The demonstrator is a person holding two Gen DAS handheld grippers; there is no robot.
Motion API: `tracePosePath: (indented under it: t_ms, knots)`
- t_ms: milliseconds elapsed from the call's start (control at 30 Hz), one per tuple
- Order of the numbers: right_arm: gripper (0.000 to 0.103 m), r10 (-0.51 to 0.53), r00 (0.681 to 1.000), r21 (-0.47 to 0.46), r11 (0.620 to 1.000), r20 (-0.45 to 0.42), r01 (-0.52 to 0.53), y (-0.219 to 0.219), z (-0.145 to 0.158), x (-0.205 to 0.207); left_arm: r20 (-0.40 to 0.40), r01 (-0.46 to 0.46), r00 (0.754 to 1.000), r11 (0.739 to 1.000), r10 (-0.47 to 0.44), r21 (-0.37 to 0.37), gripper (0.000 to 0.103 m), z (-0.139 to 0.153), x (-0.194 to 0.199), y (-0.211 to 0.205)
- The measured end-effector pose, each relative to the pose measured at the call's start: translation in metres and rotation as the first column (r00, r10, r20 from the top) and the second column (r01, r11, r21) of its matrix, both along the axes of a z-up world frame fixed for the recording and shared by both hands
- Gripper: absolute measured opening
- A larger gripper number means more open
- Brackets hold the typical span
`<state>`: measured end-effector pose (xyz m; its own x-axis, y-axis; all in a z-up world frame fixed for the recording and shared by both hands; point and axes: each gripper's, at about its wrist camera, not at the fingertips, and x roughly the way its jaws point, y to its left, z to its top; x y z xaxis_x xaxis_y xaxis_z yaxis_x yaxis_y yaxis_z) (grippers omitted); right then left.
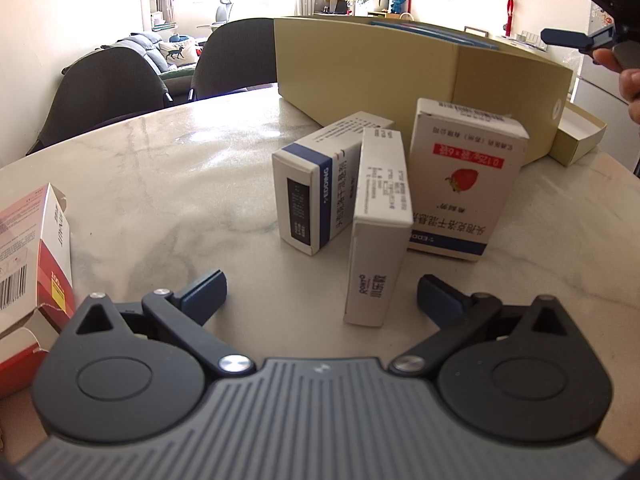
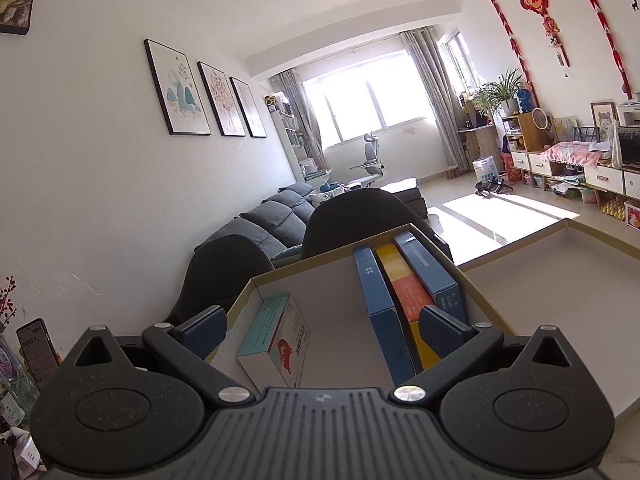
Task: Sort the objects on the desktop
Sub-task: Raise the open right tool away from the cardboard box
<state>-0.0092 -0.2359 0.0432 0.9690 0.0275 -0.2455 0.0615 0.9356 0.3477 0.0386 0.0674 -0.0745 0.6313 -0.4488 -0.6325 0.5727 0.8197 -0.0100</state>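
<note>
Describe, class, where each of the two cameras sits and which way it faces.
Left wrist: low over the marble table, looking past its open left gripper at three medicine boxes; the right gripper and fingers show at the top right.
Right wrist: above the cardboard box, open right gripper facing the living room.
Shared: the cardboard box, the dark chairs.

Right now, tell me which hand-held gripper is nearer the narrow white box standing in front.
Left. The left hand-held gripper sits open just before the narrow white box; the right hand-held gripper hovers open above the beige tray.
</note>
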Motion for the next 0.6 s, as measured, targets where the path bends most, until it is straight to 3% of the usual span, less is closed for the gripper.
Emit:
tracePosePath:
  t_ms: [600]
  knots:
    - [0.103,0.004,1.000,-0.001,1.000,0.010,-0.004,-0.007,0.008,-0.027,0.010,-0.031,0.999,1.000,0.031,-0.003,0.103,0.002,-0.002,0.003]
